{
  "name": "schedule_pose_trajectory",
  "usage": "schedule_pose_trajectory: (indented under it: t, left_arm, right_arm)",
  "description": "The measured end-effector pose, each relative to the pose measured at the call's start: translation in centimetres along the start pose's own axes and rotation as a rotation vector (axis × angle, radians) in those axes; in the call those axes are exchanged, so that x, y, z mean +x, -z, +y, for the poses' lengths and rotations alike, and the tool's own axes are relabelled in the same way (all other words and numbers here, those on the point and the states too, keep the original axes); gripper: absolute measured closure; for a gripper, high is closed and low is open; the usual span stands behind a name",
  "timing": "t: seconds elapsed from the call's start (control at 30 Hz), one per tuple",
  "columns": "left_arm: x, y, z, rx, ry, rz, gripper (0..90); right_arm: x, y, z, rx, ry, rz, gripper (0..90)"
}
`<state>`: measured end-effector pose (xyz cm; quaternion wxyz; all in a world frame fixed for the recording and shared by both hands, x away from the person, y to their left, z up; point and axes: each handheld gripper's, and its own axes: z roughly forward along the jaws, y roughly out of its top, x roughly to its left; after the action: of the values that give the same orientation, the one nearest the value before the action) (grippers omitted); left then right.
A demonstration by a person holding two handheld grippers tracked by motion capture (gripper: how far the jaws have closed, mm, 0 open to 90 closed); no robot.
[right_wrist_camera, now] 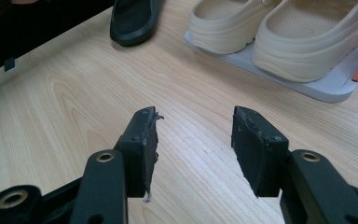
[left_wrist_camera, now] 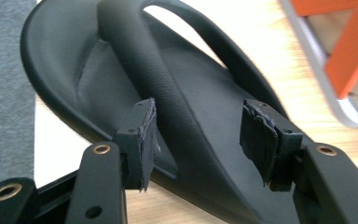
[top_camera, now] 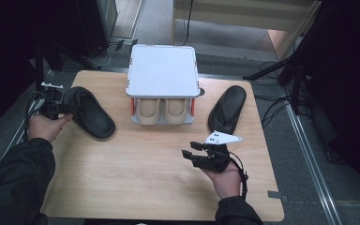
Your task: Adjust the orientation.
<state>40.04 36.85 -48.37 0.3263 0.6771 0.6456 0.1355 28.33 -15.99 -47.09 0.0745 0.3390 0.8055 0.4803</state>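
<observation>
- The heels of the beige clogs point(top_camera: 163, 110) are hidden under the grey lid point(top_camera: 163, 70) of the shoe rack in the high view; in the right gripper view their far parts are cut off by the top edge.
- The near end of the left black slipper point(left_wrist_camera: 186, 98) is cut off by the bottom edge of the left gripper view, and part of its strap is covered by the jaws.
- The far black slipper point(right_wrist_camera: 133, 18) is cut off by the top edge of the right gripper view.
- The orange post point(left_wrist_camera: 349, 42) of the rack is blurred and cut by the right edge.
- The room around the surface point(top_camera: 136, 173) is too dark to be made out.
</observation>
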Motion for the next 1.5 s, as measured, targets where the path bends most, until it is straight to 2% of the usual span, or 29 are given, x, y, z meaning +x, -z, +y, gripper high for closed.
schedule_pose_trajectory:
  t: [0.1,0.17,0.4,0.63,0.83,1.0,1.5]
  left_arm:
    - [0.4,-0.6,0.2,0.006,0.019,0.012,46.1]
    - [0.6,-0.9,0.2,0.004,0.041,-0.002,46.2]
    - [0.8,-2.0,0.4,0.007,0.039,0.032,47.8]
    - [1.0,-2.8,0.2,0.037,0.045,0.023,53.1]
    - [1.0,-2.9,0.3,0.023,0.066,0.007,59.2]
    - [1.0,-2.6,0.3,0.024,0.038,0.011,69.5]
    - [0.6,-2.2,0.5,0.043,0.023,0.000,70.9]
  right_arm:
    - [0.0,0.1,0.0,0.000,0.001,-0.001,51.2]
    - [0.0,0.1,0.0,-0.002,0.000,-0.002,51.2]
    - [-0.1,0.2,-0.1,-0.004,-0.006,-0.008,51.2]
    - [-0.2,0.2,-0.1,-0.005,-0.004,-0.009,51.2]
    - [-0.2,0.3,-0.1,-0.005,-0.005,-0.009,51.2]
    - [-0.3,0.3,-0.1,-0.005,-0.004,-0.012,51.2]
    - [-0.3,0.3,-0.1,-0.004,-0.005,-0.013,51.2]
